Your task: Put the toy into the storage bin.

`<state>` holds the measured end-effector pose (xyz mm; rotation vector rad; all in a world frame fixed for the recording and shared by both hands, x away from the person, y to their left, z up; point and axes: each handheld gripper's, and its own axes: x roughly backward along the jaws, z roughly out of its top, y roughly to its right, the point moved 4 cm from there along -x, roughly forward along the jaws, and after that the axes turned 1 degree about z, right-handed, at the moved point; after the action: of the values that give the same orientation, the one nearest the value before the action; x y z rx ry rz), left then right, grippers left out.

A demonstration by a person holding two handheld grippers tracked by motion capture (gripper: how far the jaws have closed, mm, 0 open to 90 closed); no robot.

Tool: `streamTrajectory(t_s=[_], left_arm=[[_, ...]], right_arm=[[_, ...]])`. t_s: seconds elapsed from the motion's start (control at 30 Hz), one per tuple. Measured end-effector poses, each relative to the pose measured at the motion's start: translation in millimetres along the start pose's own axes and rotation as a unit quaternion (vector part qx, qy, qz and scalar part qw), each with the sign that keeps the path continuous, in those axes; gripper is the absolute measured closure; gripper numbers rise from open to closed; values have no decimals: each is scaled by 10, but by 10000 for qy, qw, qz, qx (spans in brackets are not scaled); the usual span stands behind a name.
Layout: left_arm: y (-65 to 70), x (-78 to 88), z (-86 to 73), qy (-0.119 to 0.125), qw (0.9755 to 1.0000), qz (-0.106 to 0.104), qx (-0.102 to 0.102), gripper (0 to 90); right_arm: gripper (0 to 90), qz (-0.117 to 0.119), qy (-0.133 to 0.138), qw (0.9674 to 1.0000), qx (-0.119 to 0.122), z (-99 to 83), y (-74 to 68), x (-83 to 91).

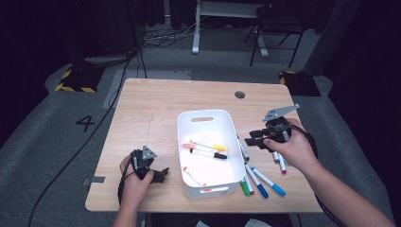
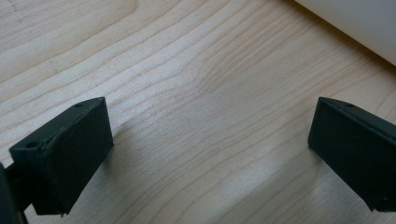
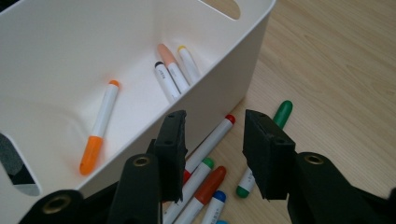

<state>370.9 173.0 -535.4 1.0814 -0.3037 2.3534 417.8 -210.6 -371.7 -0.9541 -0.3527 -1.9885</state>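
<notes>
Jaws, right gripper (image 3: 212, 154): standing partly apart with nothing between the pads, hovering above the loose markers beside the bin

Jaws, left gripper (image 2: 210, 154): spread wide over bare wood, gripping nothing

Right hand (image 1: 293, 146): holding its gripper to the right of the bin, over the scattered markers, as the high view is showing

Left hand (image 1: 135, 182): resting on the desk near its front left part, its gripper pointing toward the bin and sitting apart from it

Bin (image 1: 187, 142): white plastic, rectangular, sitting on the middle of the desk, with a handle slot in its far wall and another in its near wall

Markers in the bin (image 1: 205, 150): three lying close together across the floor, with yellow, peach and black caps; a fourth, orange-capped marker (image 3: 98, 128) is lying alone nearer the front wall

Loose markers (image 1: 257, 177): lying on the desk just beside the bin's right wall, some touching one another; caps of red, green, orange and blue are showing in the right gripper view

Green-capped marker (image 3: 281, 113): lying a little farther from the bin than the others, partly hidden behind the right-hand jaw

Desk (image 1: 151, 109): pale wood grain, bare across its far half apart from a small round grommet (image 1: 239, 94)

Floor (image 1: 56, 137): grey, with a cable trailing past the desk's left side
</notes>
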Motion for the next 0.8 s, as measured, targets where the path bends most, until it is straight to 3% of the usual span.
streamTrajectory(t_s=[0.17, 0.33, 0.8], left_arm=[[2, 0, -1, 3, 10000, 3, 11, 1], [0, 0, 0, 8, 10000, 14, 1, 1], [0, 0, 0, 10, 10000, 15, -1, 2]], right_arm=[[601, -178, -86, 9998, -20, -61, 170, -106], [613, -211, -213, 9995, -123, -107, 307, -288], [608, -361, -473, 9982, -57, -221, 536, -738]])
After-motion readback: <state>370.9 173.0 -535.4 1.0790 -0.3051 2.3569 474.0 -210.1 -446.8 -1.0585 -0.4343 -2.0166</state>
